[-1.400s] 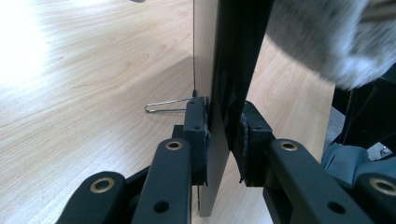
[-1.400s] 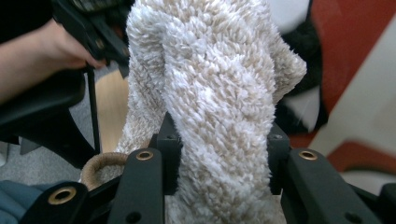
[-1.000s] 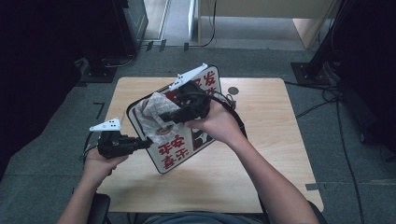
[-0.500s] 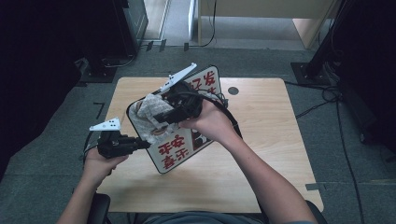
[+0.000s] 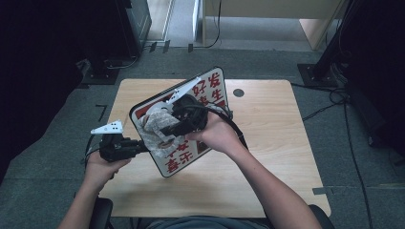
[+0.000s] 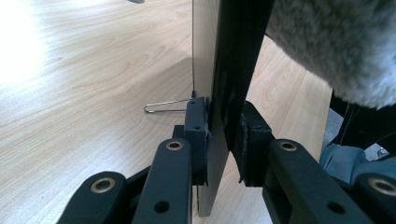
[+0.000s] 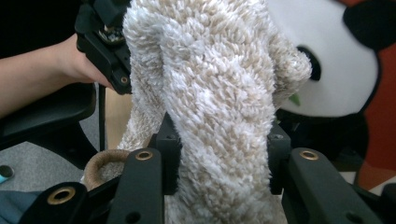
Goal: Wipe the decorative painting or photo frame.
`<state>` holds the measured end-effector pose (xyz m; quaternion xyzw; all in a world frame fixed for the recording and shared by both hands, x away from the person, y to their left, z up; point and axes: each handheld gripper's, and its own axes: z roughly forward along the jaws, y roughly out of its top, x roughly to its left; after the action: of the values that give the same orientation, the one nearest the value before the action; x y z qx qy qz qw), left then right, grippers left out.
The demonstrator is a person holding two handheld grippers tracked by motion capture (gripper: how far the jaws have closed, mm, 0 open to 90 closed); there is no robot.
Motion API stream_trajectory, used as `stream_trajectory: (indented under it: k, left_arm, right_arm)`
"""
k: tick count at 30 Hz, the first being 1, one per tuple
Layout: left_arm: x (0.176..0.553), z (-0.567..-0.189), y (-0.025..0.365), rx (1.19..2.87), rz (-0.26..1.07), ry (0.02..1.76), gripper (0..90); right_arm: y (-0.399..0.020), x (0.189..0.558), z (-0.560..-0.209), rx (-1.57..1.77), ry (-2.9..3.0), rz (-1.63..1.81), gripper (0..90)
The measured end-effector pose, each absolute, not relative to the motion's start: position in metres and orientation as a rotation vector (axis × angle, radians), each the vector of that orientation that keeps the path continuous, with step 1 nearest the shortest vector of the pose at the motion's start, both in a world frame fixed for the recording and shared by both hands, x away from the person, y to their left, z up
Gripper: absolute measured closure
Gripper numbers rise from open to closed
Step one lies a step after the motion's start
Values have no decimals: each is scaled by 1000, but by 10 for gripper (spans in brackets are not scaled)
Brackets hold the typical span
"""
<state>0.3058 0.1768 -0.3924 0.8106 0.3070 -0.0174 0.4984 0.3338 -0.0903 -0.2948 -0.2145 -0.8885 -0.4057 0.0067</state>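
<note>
A white board (image 5: pixel 213 88) with red characters and a panda picture stands tilted above the wooden table (image 5: pixel 277 143). My left gripper (image 5: pixel 139 146) is shut on its lower left edge; in the left gripper view the pads (image 6: pixel 195 126) clamp the thin board (image 6: pixel 231 56) from both sides. My right gripper (image 5: pixel 168 130) is shut on a fluffy beige cloth (image 5: pixel 154 122) and presses it against the board's face. In the right gripper view the cloth (image 7: pixel 210 93) bulges up between the jaws, with the panda picture (image 7: pixel 336 70) behind it and the left gripper (image 7: pixel 105 42) at the upper left.
A round black grommet (image 5: pixel 238 92) sits in the table near its far edge. A thin wire clip (image 6: pixel 163 107) pokes out at the board's back. Cables (image 5: pixel 329 100) trail over the grey floor to the right, and dark furniture (image 5: pixel 119 24) stands at the back left.
My right gripper has slid the cloth down the board's face toward the person and a little left. The left gripper has held the board in place.
</note>
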Motion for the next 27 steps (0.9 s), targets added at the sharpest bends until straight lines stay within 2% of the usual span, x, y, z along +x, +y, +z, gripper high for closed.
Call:
stream_trajectory:
  k: [27]
  left_arm:
    - [305,-392,178,1953,-36,744,772]
  right_arm:
    - [-99,325,-352,-659,-2763,-1214,614]
